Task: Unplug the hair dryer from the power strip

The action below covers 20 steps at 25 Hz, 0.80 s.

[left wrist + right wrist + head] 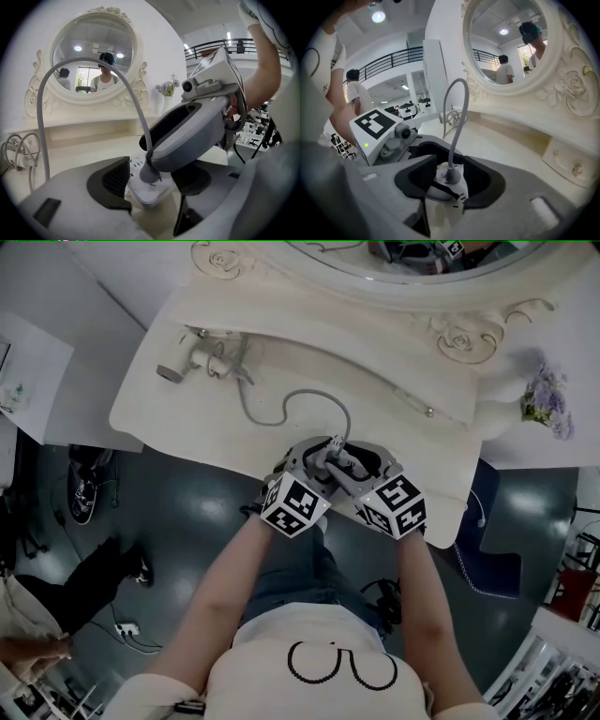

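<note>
The hair dryer (183, 362) lies at the dressing table's (159, 399) back left. Its grey cord (281, 413) loops forward to a grey plug (451, 174) that sits in a white power strip (149, 191) near the table's front edge. My left gripper (150, 187) is shut on the power strip, a dark pad against each of its sides. My right gripper (451, 182) reaches over the strip from the right. Its jaws stand open around the plug, and a small gap shows between each pad and the plug. In the head view both grippers (333, 454) meet at the plug.
An oval mirror (93, 51) rises behind the table. A vase of flowers (544, 399) stands at the back right. A drawer knob (576, 169) shows on the raised shelf. Cord coils (21, 150) lie by the dryer. A person's hand (37, 648) is at floor level, lower left.
</note>
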### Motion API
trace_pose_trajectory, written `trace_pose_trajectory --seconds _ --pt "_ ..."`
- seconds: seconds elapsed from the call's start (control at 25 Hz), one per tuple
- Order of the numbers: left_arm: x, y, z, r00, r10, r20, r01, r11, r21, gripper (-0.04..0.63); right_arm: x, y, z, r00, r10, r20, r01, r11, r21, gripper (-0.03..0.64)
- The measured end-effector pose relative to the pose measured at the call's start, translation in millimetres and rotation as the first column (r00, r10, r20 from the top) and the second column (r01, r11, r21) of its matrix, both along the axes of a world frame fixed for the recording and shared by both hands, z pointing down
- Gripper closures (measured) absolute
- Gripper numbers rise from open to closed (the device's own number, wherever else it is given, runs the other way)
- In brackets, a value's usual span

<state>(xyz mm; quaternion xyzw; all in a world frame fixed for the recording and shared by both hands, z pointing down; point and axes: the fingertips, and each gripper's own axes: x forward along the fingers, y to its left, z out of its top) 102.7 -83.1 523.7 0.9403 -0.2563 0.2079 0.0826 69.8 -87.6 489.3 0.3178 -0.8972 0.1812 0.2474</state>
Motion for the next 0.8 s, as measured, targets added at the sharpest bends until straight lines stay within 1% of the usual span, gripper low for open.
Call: trace_pose_trajectory --seconds 0.12,0.2,0.28,0.32,0.36,0.44,0.52,0.68,0.8 --pt "0 0 0 1.000 0.002 0.000 -0.002 1.000 0.000 0.330 -1 -1 4 1.000 -0.025 0.004 0.025 0.999 -0.031 0.443" --pt "0 0 -1 1.000 0.003 -0.001 -0.003 1.000 0.001 0.330 -4 -1 6 0.997 -0.082 -0.006 0.081 0.994 -0.077 0.448" --pt "0 0 -1 1.000 0.002 -0.001 -0.002 1.000 0.001 0.330 -5 -1 11 0.988 -0.152 -0.037 0.146 0.981 -0.129 0.459" --pt "0 0 -1 1.000 0.002 -0.001 -0.002 1.000 -0.001 0.330 -5 -1 14 0.981 -0.186 -0.058 0.176 0.973 -0.147 0.533" --pt "0 0 -1 1.000 0.002 -0.001 -0.002 1.000 -0.003 0.330 -5 -1 15 0.973 -0.216 -0.075 0.202 0.967 -0.157 0.548" --pt "0 0 0 1.000 0.002 0.000 -0.002 1.000 -0.006 0.330 -6 -1 16 0.963 -0.253 -0.098 0.236 0.959 -0.155 0.551" --pt "0 -1 0 1.000 0.001 0.000 -0.001 1.000 -0.008 0.330 -7 0 15 0.958 -0.259 -0.119 0.243 0.961 -0.134 0.559" --pt "1 -1 0 1.000 0.004 0.001 -0.004 1.000 -0.010 0.328 -5 1 12 0.969 -0.210 -0.128 0.201 0.976 -0.083 0.568" --pt "1 0 0 1.000 0.005 0.002 -0.005 1.000 -0.010 0.328 -5 0 11 0.972 -0.193 -0.133 0.186 0.981 -0.061 0.571"
